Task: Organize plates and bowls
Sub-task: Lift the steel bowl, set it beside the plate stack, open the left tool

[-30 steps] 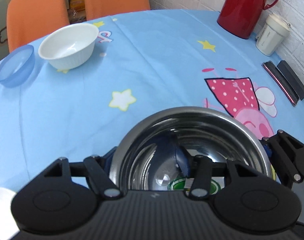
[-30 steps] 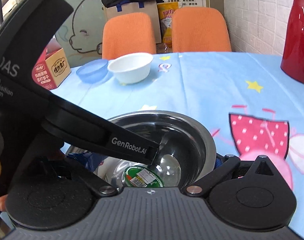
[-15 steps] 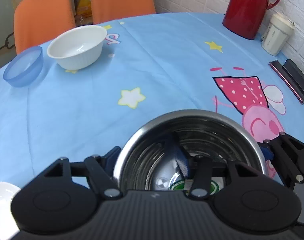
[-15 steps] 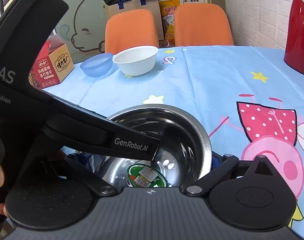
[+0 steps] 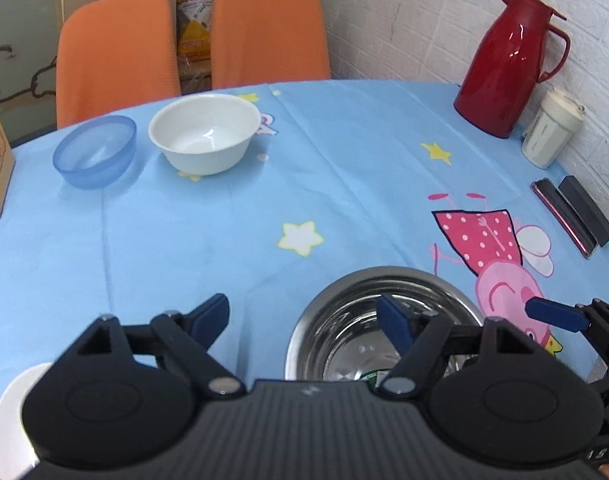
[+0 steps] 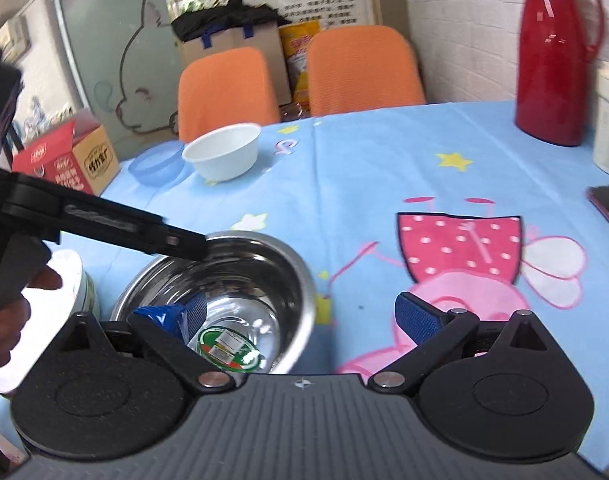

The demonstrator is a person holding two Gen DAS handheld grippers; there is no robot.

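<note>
1. we see the steel bowl (image 5: 384, 320) sitting upright on the table (image 5: 224, 232) near its front edge, beside the pink cartoon print; a green-labelled sticker shows in its bottom.
2. our left tongs (image 5: 304, 320) are opening – one blue pad hangs over the cloth left of the bowl, the other over its inside, and neither presses on the rim.
3. our right tongs (image 6: 304, 316) stand wide apart – the left finger dips inside the bowl, the right finger sits outside over the pink print, and the bowl's right wall is between them without a grip.
4. farther back the white bowl (image 5: 205, 133) and the blue bowl (image 5: 95, 151) stand close together near the table's far edge.
5. a white plate (image 5: 8, 416) lies at the near left edge.
</note>
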